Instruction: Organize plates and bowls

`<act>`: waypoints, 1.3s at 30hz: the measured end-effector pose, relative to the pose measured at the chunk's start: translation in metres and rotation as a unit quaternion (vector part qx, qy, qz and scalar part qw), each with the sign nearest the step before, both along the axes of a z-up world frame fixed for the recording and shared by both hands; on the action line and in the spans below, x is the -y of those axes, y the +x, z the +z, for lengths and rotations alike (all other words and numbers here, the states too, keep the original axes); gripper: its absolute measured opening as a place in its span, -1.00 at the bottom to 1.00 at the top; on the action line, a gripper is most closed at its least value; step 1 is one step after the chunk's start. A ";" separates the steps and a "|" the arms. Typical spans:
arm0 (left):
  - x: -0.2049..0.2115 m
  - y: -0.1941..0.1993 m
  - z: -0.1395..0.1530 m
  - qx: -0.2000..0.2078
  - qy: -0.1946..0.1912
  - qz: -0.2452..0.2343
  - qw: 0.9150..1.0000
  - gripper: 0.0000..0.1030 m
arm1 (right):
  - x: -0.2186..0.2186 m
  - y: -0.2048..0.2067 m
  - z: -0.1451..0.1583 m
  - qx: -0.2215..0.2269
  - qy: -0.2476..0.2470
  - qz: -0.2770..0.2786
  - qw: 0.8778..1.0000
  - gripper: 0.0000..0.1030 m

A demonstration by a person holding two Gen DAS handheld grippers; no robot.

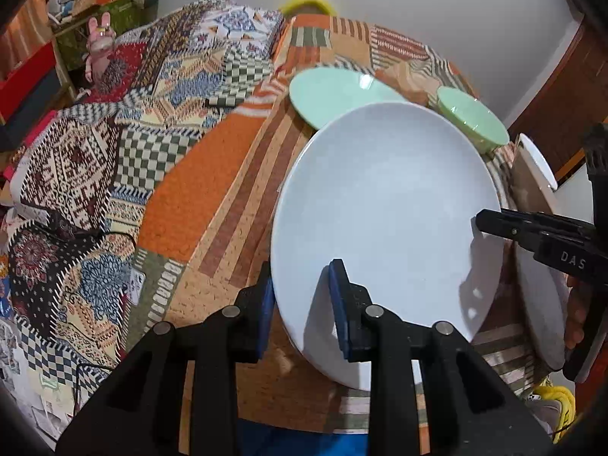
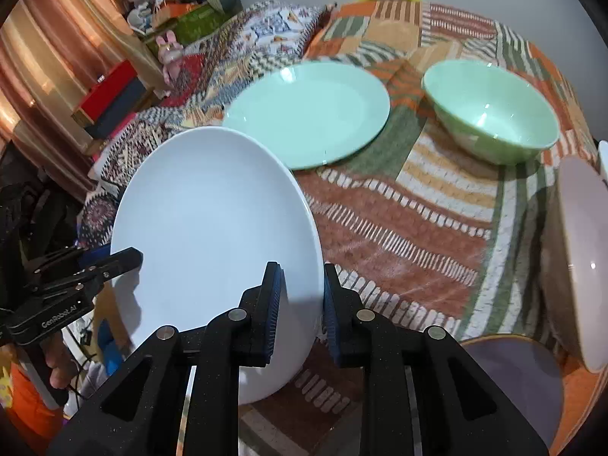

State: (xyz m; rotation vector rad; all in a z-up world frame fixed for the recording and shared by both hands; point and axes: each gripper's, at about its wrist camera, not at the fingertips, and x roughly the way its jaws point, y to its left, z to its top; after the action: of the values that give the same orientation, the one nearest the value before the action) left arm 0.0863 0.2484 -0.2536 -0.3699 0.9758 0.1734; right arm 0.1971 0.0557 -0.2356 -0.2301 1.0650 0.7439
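Left wrist view: white plate [image 1: 383, 235] held tilted above the patterned quilt [image 1: 212, 190], face toward the cameras, long axis running away from the person. Left gripper [image 1: 302, 304] jaws clamp its near rim; right gripper [image 2: 302, 304] jaws clamp the opposite rim. Best lowered level and together. Green plate [image 2: 307, 112] and green bowl [image 2: 490, 114] lie beyond.

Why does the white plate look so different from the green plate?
The white plate is pale white; the green plate is mint green. The white plate is tilted up off the cloth, while the green plate lies flat on it. Both the left gripper and right gripper pinch the white plate's rim; nothing touches the green plate. Both are round, shiny and empty.
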 end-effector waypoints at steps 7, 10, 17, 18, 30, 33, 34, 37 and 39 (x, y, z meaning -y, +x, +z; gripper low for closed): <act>0.008 -0.007 0.030 0.030 0.006 0.000 1.000 -0.46 | 0.009 -0.010 0.027 0.031 0.027 -0.006 0.999 -0.62; 0.015 -0.011 0.043 0.042 0.011 -0.004 0.999 -0.46 | 0.017 -0.013 0.038 0.038 0.042 -0.010 0.998 -0.62; 0.034 -0.017 0.066 0.062 0.016 -0.017 0.998 -0.46 | 0.039 -0.024 0.058 0.055 0.066 -0.024 0.996 -0.62; 0.038 -0.017 0.068 0.064 0.017 -0.021 0.998 -0.46 | 0.044 -0.026 0.060 0.057 0.069 -0.027 0.996 -0.62; 0.096 -0.010 0.085 0.074 0.020 -0.065 0.995 -0.46 | 0.104 -0.039 0.073 0.069 0.087 -0.068 0.991 -0.62; 0.114 -0.006 0.084 0.069 0.022 -0.082 0.994 -0.46 | 0.122 -0.041 0.070 0.066 0.090 -0.082 0.990 -0.62; 0.117 -0.005 0.083 0.067 0.022 -0.085 0.994 -0.46 | 0.128 -0.041 0.069 0.064 0.091 -0.087 0.990 -0.62; 0.132 -0.001 0.080 0.059 0.020 -0.096 0.993 -0.46 | 0.142 -0.043 0.066 0.061 0.092 -0.097 0.989 -0.62; 0.140 0.003 0.077 0.052 0.016 -0.103 0.993 -0.46 | 0.151 -0.045 0.063 0.059 0.092 -0.105 0.989 -0.62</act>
State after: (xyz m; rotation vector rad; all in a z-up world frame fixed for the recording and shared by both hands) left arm 0.0891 0.1085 -0.1766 -0.2449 0.9010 -0.0173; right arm 0.1525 -0.0955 -0.1725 -0.0034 0.8872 0.6266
